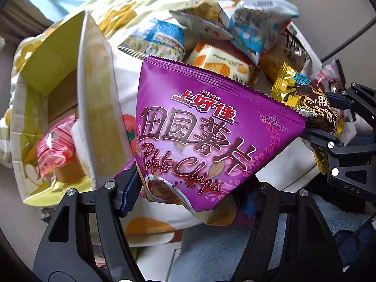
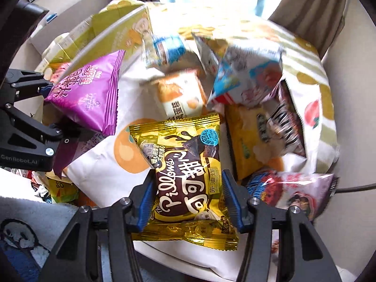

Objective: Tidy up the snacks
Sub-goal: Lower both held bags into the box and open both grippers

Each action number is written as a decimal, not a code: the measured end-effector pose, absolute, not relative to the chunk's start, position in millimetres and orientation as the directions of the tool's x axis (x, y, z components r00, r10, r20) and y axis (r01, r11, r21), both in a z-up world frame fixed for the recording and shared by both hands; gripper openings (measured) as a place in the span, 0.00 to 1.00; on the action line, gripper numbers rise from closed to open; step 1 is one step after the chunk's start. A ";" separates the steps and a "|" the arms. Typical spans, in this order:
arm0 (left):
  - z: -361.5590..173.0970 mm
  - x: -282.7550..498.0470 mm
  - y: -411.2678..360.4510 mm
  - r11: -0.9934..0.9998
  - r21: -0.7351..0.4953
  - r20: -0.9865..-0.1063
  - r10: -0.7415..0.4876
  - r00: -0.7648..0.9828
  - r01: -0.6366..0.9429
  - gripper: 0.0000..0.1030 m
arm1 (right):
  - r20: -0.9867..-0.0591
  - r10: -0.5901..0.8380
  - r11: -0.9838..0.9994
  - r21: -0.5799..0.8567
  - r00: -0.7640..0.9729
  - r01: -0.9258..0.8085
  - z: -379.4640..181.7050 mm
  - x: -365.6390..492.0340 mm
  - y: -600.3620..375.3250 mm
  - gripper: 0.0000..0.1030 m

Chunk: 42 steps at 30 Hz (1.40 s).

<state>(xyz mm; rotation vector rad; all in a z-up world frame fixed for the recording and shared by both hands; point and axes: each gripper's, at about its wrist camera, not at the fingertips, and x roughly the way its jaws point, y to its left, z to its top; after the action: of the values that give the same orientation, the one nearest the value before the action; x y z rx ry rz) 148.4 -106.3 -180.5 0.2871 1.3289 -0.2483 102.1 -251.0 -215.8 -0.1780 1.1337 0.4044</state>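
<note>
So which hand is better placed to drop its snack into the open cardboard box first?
Probably left. The left gripper holds the purple chips bag right beside the open box, while the right gripper with the gold Pillows packet sits farther away.

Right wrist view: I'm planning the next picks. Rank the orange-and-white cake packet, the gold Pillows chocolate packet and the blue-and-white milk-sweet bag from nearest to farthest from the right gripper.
1. Gold Pillows chocolate packet: between the right gripper's fingers.
2. Orange-and-white cake packet: just beyond, centre.
3. Blue-and-white milk-sweet bag: farthest, upper centre.
</note>
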 end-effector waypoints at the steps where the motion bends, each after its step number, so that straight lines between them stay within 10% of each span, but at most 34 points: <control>1: -175.1 147.6 -103.7 0.944 0.063 -0.972 -0.015 0.234 0.325 0.64 | -0.902 0.223 0.912 0.058 0.370 -0.407 -216.5 100.2 -251.0 0.48; 22: -75.7 212.3 41.5 0.987 0.078 -0.884 0.004 0.467 0.141 0.64 | -0.756 0.278 0.904 -0.004 0.593 -0.428 -97.6 161.3 -129.6 0.48; 42: -155.5 316.8 159.8 0.981 0.083 -0.943 0.021 0.333 0.174 0.75 | -0.825 0.198 0.969 0.083 0.530 -0.233 -138.6 257.9 11.6 0.48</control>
<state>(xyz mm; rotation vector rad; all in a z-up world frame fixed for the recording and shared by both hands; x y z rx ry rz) 316.8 159.8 -155.5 0.1810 1.2294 -0.1011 257.9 11.6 -138.6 -0.0392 0.9792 0.2577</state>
